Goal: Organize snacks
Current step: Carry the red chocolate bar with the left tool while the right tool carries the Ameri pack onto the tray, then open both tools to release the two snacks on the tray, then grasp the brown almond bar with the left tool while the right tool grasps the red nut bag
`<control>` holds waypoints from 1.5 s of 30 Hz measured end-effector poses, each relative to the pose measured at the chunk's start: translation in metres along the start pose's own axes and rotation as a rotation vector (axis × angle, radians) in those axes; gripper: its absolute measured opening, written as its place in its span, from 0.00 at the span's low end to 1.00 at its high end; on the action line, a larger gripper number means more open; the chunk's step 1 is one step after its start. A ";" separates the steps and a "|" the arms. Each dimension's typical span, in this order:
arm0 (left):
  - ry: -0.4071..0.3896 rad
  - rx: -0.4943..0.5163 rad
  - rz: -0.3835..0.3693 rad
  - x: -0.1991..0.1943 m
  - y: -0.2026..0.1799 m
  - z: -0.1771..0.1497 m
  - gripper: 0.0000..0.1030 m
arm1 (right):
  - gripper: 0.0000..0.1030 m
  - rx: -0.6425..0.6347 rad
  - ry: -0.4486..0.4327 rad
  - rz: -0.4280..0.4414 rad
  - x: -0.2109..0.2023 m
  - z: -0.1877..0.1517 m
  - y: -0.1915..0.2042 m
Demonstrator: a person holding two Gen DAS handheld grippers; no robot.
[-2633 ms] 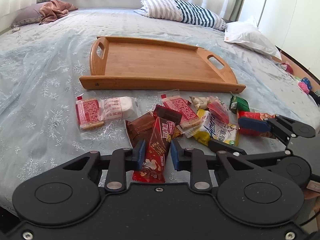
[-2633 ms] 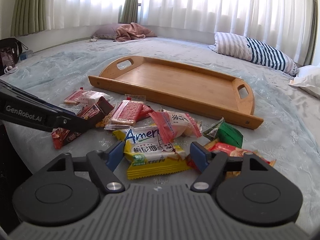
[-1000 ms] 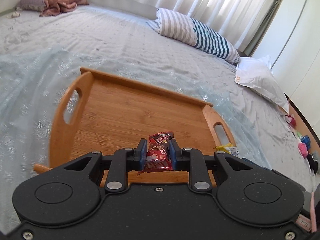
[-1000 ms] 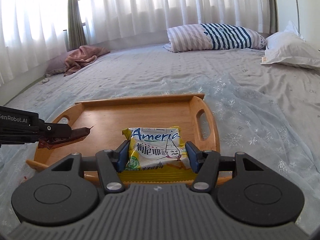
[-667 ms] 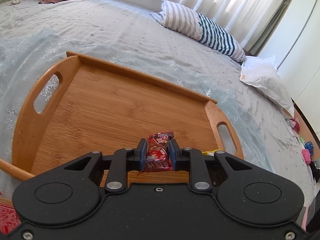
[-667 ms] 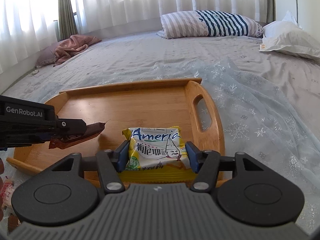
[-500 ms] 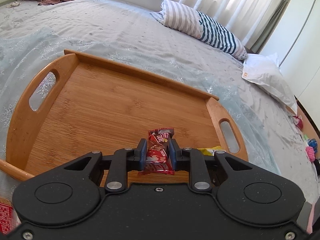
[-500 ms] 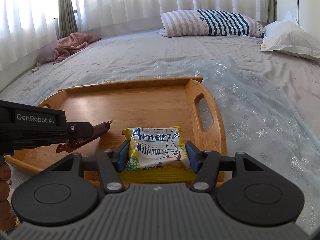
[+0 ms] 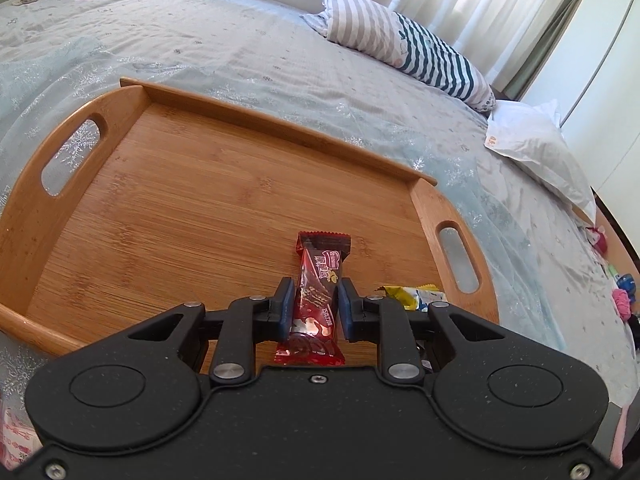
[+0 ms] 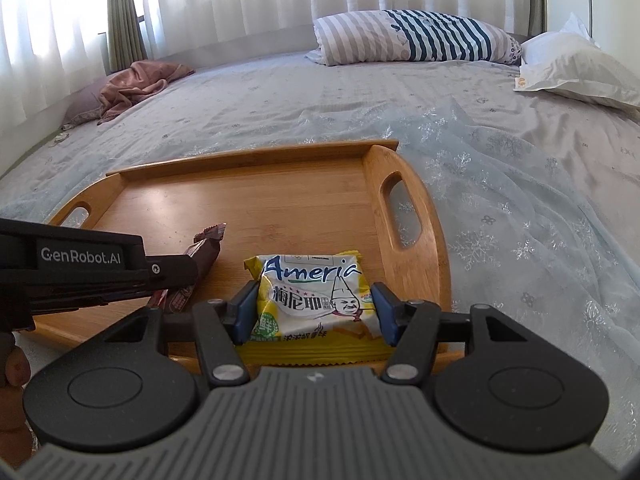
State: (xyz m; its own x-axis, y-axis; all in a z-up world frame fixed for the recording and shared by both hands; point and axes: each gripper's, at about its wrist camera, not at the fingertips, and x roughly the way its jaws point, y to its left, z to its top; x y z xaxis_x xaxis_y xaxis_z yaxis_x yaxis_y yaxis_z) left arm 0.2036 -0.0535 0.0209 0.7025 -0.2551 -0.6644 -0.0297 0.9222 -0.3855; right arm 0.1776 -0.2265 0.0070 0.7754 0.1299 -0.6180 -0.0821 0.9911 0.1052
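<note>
A wooden tray (image 9: 180, 200) lies on the bed. My left gripper (image 9: 316, 300) is shut on a red chocolate bar (image 9: 320, 276), held low over the tray's near right part with the bar pointing forward. My right gripper (image 10: 314, 308) is shut on a yellow snack packet (image 10: 312, 292), held just above the near right corner of the tray (image 10: 280, 200). In the right wrist view the left gripper (image 10: 188, 270) reaches in from the left with the red bar (image 10: 208, 246) sticking out past its fingertips. The yellow packet (image 9: 416, 298) peeks out to the right in the left wrist view.
A striped pillow (image 10: 412, 36) and a white pillow (image 10: 576, 68) lie at the far side of the bed, with a pink cloth (image 10: 136, 84) at the far left. A red-and-white snack packet (image 9: 12, 440) shows at the lower left edge. A person's fingers (image 10: 12, 368) hold the left gripper.
Both grippers have sunk closer to the tray with their snacks. The red bar has tipped forward and now stretches out over the tray floor.
</note>
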 end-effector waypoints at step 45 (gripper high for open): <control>-0.203 0.258 -0.021 -0.134 0.015 -0.043 0.88 | 0.95 -0.071 -0.164 0.032 -0.096 -0.029 -0.008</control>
State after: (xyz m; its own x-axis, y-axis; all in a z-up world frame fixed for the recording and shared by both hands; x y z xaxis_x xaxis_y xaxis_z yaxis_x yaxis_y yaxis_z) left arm 0.0790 -0.0177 0.0766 0.8290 -0.2360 -0.5070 0.1492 0.9671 -0.2062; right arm 0.0853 -0.2463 0.0429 0.8629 0.1606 -0.4792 -0.1481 0.9869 0.0640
